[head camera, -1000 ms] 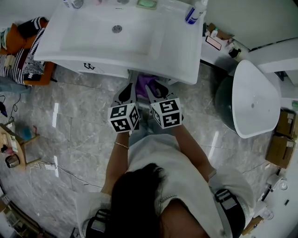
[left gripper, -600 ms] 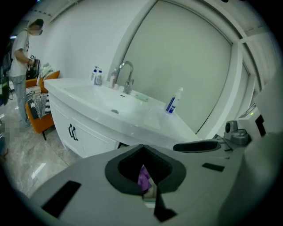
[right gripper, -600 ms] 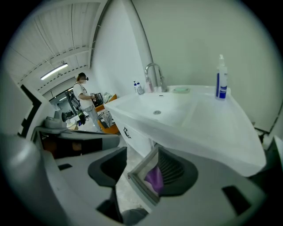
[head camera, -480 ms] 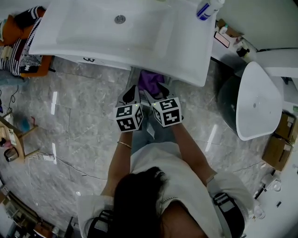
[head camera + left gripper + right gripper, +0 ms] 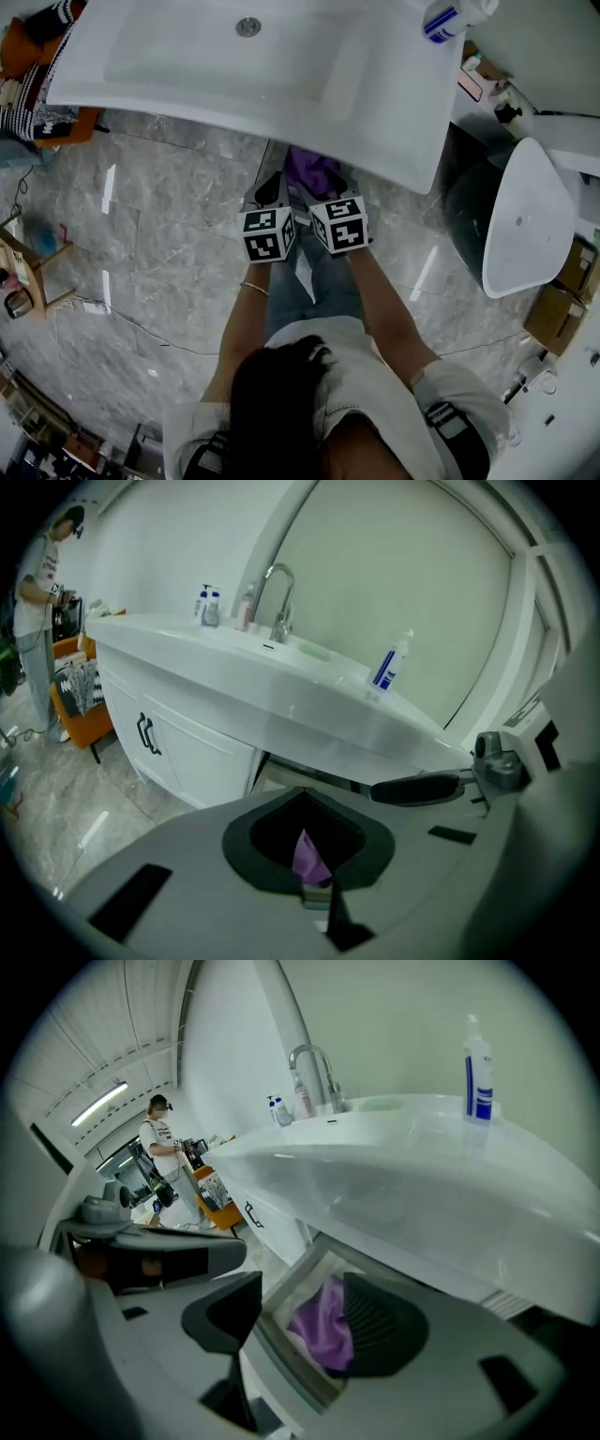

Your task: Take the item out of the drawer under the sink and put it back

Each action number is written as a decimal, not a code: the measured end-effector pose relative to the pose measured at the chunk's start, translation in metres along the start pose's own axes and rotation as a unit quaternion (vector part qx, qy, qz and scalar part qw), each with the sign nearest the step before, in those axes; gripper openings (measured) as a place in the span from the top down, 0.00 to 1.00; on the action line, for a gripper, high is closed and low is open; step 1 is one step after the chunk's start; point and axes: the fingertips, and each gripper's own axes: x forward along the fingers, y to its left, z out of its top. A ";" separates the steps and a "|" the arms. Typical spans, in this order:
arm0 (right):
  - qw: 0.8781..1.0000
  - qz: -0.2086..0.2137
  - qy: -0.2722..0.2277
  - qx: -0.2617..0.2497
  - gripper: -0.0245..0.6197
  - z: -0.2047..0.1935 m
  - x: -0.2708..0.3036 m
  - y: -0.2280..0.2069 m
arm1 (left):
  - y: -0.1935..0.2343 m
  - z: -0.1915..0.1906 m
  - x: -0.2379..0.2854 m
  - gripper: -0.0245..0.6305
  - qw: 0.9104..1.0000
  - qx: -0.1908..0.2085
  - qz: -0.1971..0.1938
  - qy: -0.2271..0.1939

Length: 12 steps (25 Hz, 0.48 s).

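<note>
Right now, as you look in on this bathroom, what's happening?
A person stands at the white sink with a tool in each hand, both pointing down at the open drawer beneath it. A purple cloth lies in the drawer. The right tool has just been opening its jaws, which stand apart over the cloth without pressing it. The left tool looks closed on a strip of it.

Honestly there's nothing here I can actually read. The bottle point(image 5: 478, 1058) standing on the sink edge has a blue label, but the print on it is way too small to make out. The left marker cube point(image 5: 269, 234) and the right marker cube point(image 5: 339, 225) just carry black-and-white square patterns, with no letters or numbers on them.
</note>
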 end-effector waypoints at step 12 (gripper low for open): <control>0.998 0.001 0.054 0.011 0.53 -0.043 0.078 -0.028 | 0.026 -0.038 0.063 0.96 0.999 -0.009 0.013 0.043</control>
